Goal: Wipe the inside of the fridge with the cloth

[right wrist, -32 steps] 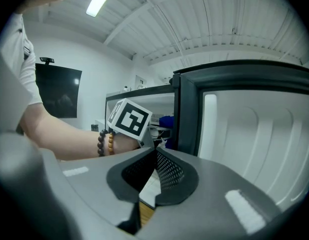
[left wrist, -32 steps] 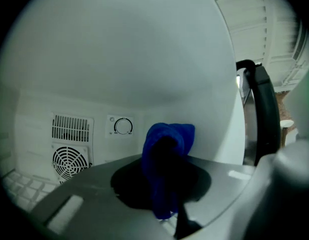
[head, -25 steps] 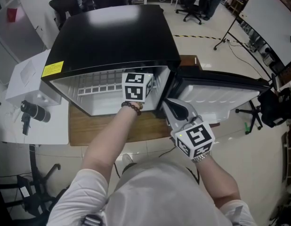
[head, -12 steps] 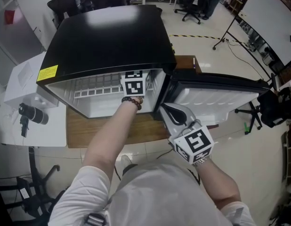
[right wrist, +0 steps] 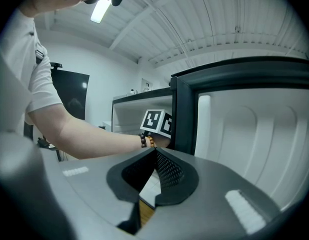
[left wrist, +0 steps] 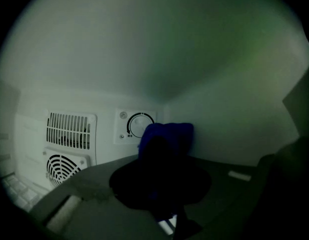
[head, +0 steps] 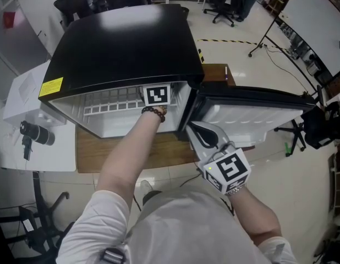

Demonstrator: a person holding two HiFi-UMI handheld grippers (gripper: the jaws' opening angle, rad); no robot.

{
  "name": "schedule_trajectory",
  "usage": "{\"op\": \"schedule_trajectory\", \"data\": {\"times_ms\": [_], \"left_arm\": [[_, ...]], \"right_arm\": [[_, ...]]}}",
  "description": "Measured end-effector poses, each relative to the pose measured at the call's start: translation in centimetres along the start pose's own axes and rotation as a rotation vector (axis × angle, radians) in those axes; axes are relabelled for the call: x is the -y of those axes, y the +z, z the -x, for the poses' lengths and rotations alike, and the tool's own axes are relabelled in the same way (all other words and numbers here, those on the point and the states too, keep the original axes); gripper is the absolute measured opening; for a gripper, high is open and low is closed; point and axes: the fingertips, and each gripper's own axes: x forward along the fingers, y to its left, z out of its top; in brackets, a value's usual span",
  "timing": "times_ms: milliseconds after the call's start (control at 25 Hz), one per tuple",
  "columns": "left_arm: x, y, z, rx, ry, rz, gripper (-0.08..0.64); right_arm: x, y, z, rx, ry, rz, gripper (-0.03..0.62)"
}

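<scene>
Since the left gripper (left wrist: 158,156) is reaching deep into the fridge (head: 126,37) with its jaws clamped on the blue cloth (left wrist: 170,134), the thing I'd worry about is what sits right behind that cloth. The round dial (left wrist: 141,125) on the back wall is just beside it, and a careless swipe could turn the setting. To the left of the dial are a slotted vent (left wrist: 69,130) and a round fan grille (left wrist: 64,166). Soft fabric dragged over those ribs might catch and pull out of the grip, and only a bunched fold seems to be pinched. The light inside is dim, so it's hard to tell how much of the wall the cloth actually reaches. The right gripper (right wrist: 154,154) is closed on nothing and waits outside by the open door (head: 258,114). I can't tell whether it touches the door, and if it doesn't, the door could swing against the reaching arm. As for the surfaces, the fridge lining is smooth, pale moulded plastic with rounded corners, which should wipe easily. The outer shell is glossy black, and a white wire shelf (head: 112,100) crosses the compartment. The cloth looks soft and thick and stands in a rumpled lump. The gripper pads have a fine meshed texture, and their bodies are matte grey.
</scene>
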Motion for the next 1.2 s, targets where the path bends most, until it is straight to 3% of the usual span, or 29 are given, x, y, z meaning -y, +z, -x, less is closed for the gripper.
{"op": "schedule_trajectory", "data": {"times_ms": [320, 720, 960, 1200], "left_arm": [[-0.3, -0.1, 0.9, -0.001, 0.020, 0.004, 0.055], [-0.1, 0.0, 7.1, 0.038, 0.002, 0.025, 0.057], [-0.4, -0.2, 12.2, 0.049, -0.011, -0.001, 0.057], [-0.5, -0.6, 17.4, 0.060, -0.077, 0.000, 0.057]], "right_arm": [[-0.3, 0.1, 0.3, 0.007, 0.018, -0.003, 0.002], [-1.4, 0.2, 0.5, 0.014, 0.001, -0.005, 0.005], [-2.0, 0.9, -0.9, 0.015, 0.008, 0.007, 0.035], [-2.8, 1.1, -3.5, -0.001, 0.033, 0.015, 0.100]]}}
